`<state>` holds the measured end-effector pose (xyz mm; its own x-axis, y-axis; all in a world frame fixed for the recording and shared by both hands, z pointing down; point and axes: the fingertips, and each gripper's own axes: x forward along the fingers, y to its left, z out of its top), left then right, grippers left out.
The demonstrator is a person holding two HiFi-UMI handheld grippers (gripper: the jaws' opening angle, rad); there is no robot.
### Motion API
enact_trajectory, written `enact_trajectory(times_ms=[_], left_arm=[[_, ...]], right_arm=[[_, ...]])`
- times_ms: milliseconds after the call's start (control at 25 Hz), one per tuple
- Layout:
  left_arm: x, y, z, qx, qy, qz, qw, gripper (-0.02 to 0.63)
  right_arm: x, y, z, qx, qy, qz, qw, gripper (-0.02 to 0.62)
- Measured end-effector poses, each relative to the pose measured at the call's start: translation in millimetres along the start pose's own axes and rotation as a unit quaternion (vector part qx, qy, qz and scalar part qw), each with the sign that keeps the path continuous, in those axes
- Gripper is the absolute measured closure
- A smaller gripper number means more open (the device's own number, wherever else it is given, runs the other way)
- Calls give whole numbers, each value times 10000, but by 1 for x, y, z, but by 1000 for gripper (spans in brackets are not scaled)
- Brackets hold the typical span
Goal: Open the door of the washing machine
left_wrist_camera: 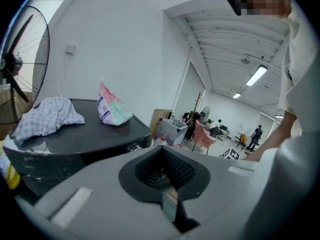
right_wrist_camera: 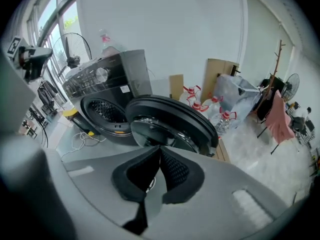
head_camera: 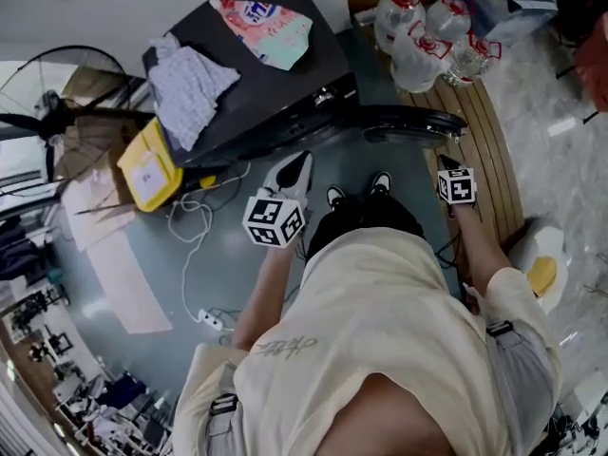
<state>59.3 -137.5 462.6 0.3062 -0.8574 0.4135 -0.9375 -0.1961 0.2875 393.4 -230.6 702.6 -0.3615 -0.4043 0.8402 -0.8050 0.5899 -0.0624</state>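
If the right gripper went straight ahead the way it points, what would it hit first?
Probably the open washing machine door, straight ahead of the right gripper; depth is unclear.

No lettering is legible, not even on the printed bag [head_camera: 266, 28].

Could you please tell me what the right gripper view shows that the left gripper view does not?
Only the right gripper view shows the round black washing machine door swung open, and the perforated metal drum behind it. Only the left gripper view shows the flat top of the dark grey washing machine, with a blue-and-white checked cloth spread near a pink-and-green pouch, and a lit ceiling strip light. Both show the machine itself and a black standing fan.
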Motion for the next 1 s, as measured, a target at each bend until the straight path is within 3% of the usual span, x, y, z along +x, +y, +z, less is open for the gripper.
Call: enact_trajectory(times_ms=[200,400,520,680,1000], left_arm=[[-22,28,-3,-106,-176,265,9994,588],[-42,52,11,-124,-515,620,9967,588],[-49,54,31,136,-696,741,9947,588],[-52,48,57,297,-929,554,9937,588],[-73,50,107,288,-1323,593,9890,588]], right_arm=[[-19,63,52,-35,-583,509,9970,591],[-46,125,123,-272,-1258,1062,9860,592],[-69,159,161,-601,-1587,1375,9759,594],[-103,194,206,-1131,-1935,1652,9605,594],[-167,231,278,-1638,-2747,1877,9287,594]])
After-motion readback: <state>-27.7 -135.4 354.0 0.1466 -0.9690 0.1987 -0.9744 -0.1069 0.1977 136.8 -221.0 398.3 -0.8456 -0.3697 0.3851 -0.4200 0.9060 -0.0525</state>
